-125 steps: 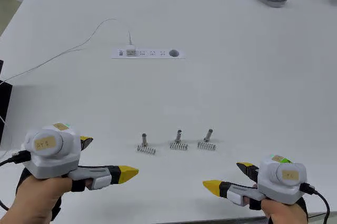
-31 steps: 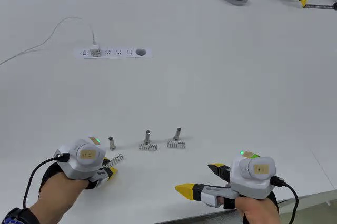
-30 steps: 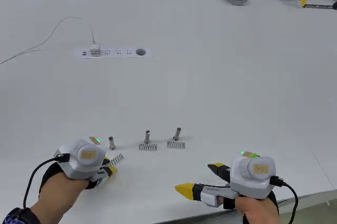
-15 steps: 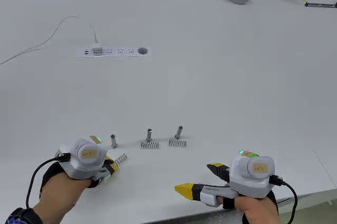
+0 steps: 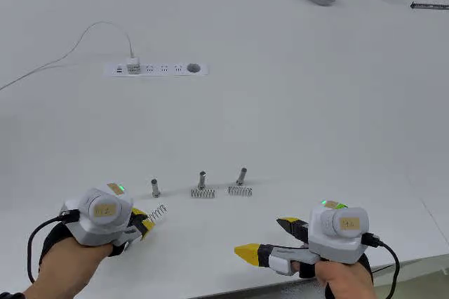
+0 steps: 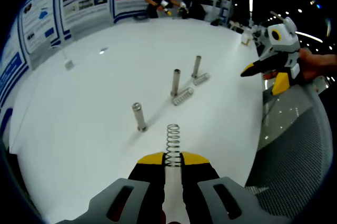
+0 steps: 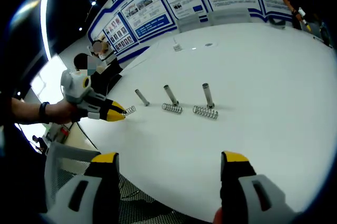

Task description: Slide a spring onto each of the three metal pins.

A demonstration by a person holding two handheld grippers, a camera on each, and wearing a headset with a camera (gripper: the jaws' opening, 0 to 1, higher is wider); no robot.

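At left gripper (image 6: 172,159), thin coiled spring (image 6: 172,138)

Three metal pins (image 5: 202,179) — three coil springs (image 5: 239,191).

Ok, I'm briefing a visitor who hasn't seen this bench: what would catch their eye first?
The left tongs, shut on a spring close to the nearest of three upright pins in a row. Two more springs lie beside the other pins; the right tongs hang open.
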